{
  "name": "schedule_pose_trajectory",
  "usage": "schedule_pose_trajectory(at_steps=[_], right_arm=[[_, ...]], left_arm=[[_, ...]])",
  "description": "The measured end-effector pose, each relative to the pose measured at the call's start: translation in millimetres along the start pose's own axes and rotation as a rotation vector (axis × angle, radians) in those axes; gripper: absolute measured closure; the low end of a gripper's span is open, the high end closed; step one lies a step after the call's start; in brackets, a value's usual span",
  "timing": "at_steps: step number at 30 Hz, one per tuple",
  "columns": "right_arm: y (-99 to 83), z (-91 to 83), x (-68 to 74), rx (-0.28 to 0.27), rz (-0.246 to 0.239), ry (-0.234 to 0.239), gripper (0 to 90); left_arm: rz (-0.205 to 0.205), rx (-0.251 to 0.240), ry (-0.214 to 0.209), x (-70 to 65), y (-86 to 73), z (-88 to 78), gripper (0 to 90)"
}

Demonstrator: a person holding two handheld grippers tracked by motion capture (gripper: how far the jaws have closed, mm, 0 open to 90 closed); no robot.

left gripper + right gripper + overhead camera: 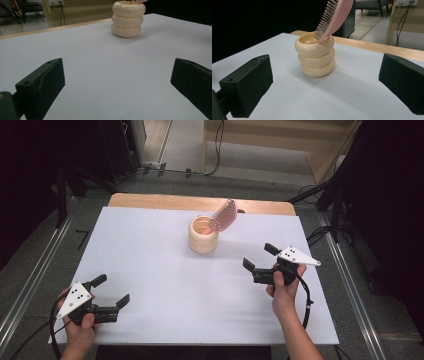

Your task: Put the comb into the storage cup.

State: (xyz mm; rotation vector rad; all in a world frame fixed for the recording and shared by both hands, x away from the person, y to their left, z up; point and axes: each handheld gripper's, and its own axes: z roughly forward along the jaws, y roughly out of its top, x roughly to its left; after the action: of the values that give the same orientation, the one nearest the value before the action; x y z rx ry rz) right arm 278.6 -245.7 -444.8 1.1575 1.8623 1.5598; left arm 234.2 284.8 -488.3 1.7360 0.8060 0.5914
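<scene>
Right gripper [259, 258], jaws spread and empty, hovers right of centre, aimed at the pink comb [223, 216] leaning from the cream ringed holder [203, 235] upper centre; judged best to close on the comb's spine and lift straight, while the left gripper [113, 291] waits spread lower left.

High view looks down; both low tool views face the shared cream holder [203, 235].

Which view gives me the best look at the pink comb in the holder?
The right gripper view: the pink comb is close, teeth visible, leaning out of the cream holder. The high view shows it small and blurred; the left gripper view catches just its tip.
</scene>
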Motion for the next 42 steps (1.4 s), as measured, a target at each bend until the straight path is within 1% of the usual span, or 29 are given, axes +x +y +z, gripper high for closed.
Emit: schedule_pose_trajectory(at_steps=[8,9,15,17,29,42], right_arm=[[-6.5,-13.8,-4.7,0.002,0.001,-0.017,0.0],[-7.0,-14.9,-5.6,0.001,-0.007,-0.018,0.0],[-11.9,-23.5,-8.1,0.004,-0.005,-0.030,0.0],[-14.1,-25.7,-9.4,0.003,-0.011,-0.034,0.0],[-30.1,-42.5,-15.9,0.013,0.006,-0.057,0.0],[-47.1,-59.3,-27.5,0.014,0.024,-0.086,0.0]], left_arm=[[0.004,0.003,0.001,-0.1,0.0,-0.1,0.0],[0.005,0.005,0.003,-0.2,0.1,-0.2,0.0],[0.006,0.003,0.002,-0.4,0.0,0.0,0.0],[0.006,0.004,0.003,-0.5,0.1,0.0,0.0],[0.007,0.004,0.003,-0.9,-0.1,0.2,0.0],[0.008,0.005,0.004,-1.0,-0.1,0.3,0.0]])
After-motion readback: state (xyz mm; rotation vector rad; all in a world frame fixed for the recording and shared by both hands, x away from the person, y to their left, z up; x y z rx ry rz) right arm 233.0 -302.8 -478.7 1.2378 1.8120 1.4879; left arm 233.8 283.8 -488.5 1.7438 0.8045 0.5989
